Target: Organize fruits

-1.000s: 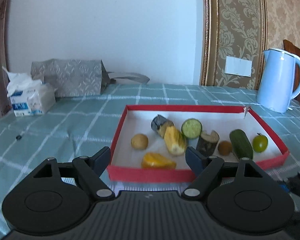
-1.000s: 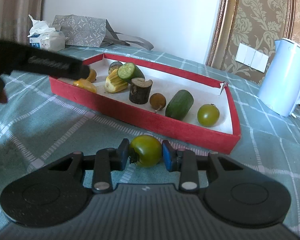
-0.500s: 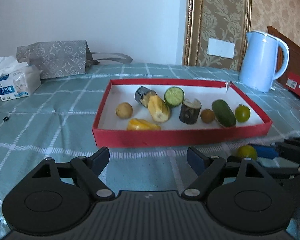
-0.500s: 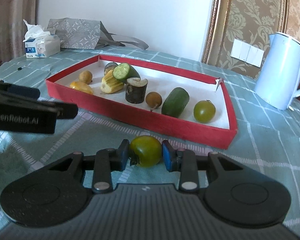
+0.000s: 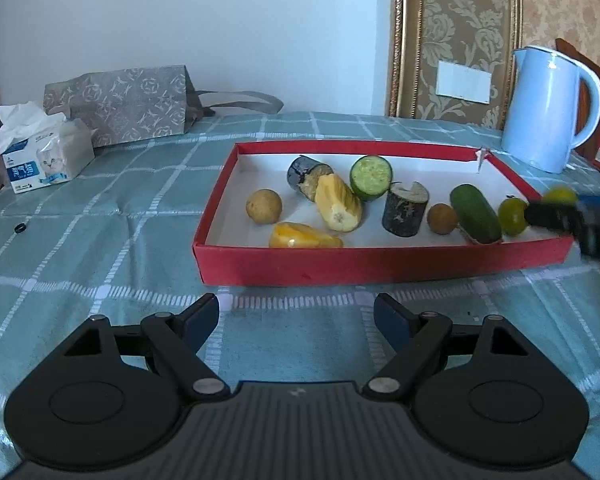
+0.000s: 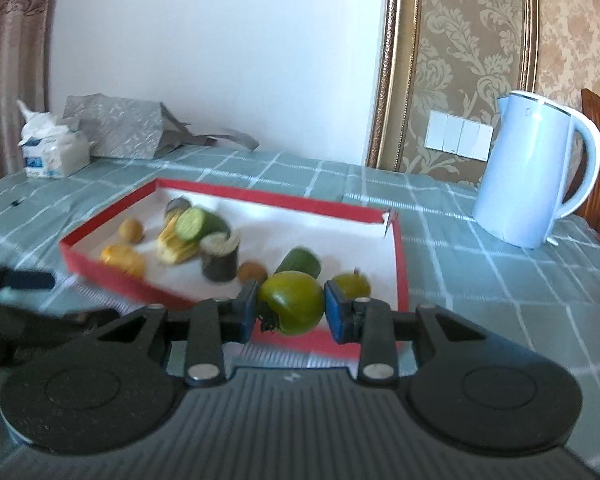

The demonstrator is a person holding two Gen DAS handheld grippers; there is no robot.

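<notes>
Right tongs (image 6: 290,307), clamped on a green tomato (image 6: 292,302), now hold it raised over the near rim of the red tray (image 6: 401,264); previously it sat on the desk (image 5: 100,216) before the tray. Left tongs (image 5: 296,316) stand wide, gripping nothing, short of the tray. A blue kettle (image 6: 536,168) stands beyond, clear of the path.

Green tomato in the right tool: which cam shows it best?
Right wrist view. The green tomato sits sharp and centred between the right tool pads, stem leaves visible. The left wrist view catches it only as a blurred yellow-green blob at the right edge, behind the tool.
</notes>
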